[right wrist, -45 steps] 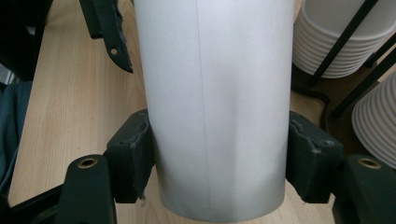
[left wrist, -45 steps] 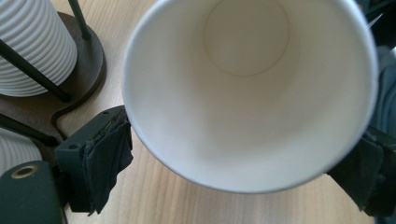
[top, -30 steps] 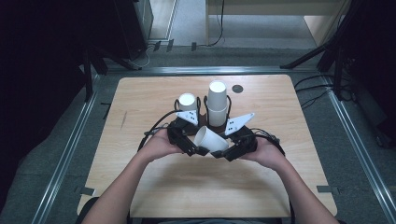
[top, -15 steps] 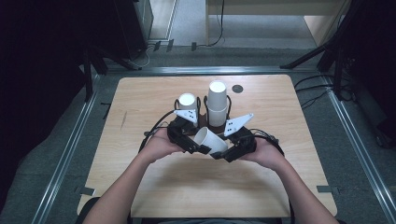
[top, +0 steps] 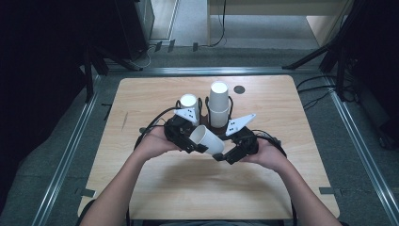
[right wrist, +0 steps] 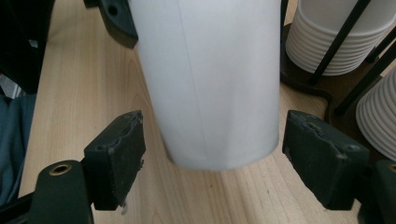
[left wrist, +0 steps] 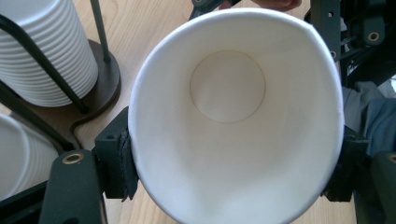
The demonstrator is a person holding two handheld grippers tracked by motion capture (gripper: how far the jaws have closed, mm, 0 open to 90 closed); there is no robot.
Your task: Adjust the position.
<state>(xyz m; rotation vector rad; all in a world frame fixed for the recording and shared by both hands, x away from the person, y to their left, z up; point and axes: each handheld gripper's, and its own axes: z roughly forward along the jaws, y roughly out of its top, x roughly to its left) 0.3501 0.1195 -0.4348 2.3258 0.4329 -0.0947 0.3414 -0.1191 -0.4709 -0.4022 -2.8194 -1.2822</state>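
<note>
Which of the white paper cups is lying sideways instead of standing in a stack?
The single cup held in the left gripper, mouth toward the left; the others sit nested in two upright stacks.

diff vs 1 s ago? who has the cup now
The right claw has just opened: its pads stand clear of the cup's base, which sits between them untouched. The left claw closed in a little and now grips the cup at its mouth, pressing the rim oval. So the cup went from right to left. Both hands, the cup's place and the two cup stacks in the rack look unchanged.
</note>
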